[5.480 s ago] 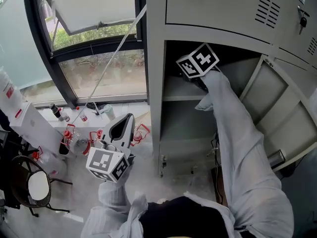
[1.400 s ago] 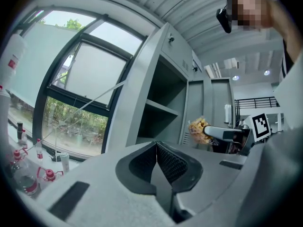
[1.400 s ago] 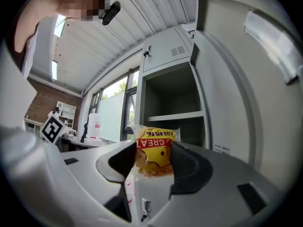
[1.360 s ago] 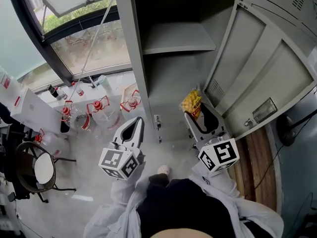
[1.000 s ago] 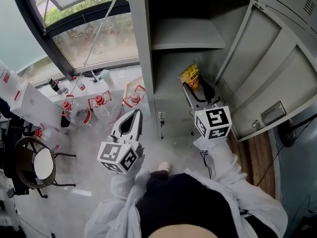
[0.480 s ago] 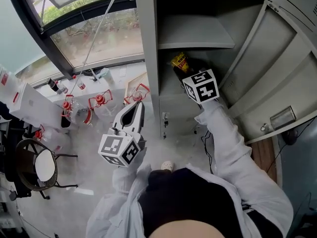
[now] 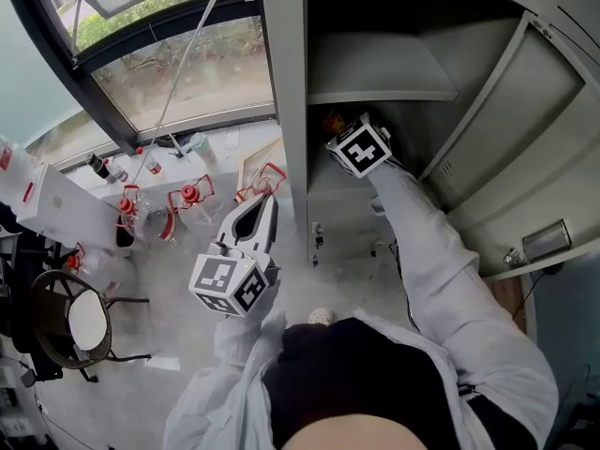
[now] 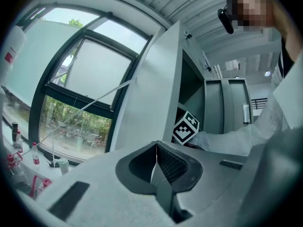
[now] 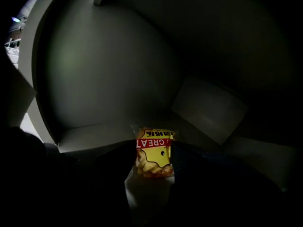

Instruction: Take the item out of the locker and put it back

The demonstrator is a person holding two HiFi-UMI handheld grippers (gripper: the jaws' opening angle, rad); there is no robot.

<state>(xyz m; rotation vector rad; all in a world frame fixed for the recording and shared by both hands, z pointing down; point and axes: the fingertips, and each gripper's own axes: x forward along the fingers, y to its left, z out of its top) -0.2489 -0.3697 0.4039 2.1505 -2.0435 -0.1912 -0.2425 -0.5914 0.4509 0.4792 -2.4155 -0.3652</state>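
A yellow snack bag [image 9: 154, 151] with a red band is pinched between the dark jaws of my right gripper [image 9: 154, 157], which is shut on it. In the head view that gripper [image 7: 342, 131] reaches into the grey locker [image 7: 283, 82] just under its shelf [image 7: 375, 68], and only a corner of the bag [image 7: 332, 120] shows past the marker cube. The bag hangs just above the dim locker floor [image 9: 90, 134]. My left gripper [image 7: 263, 202] hangs outside, left of the locker, shut and empty. The left gripper view shows its fingertips [image 8: 155, 151] pressed together.
The locker door [image 7: 534, 129] stands wide open at the right. A large window [image 7: 169, 73] is at the left, with red-capped bottles [image 7: 187, 198] below it. A white box [image 7: 47, 209] and a round stool [image 7: 70, 322] stand at far left.
My right gripper has carried the snack bag from low in front of the locker up and into the compartment under the shelf. The left gripper has barely moved.
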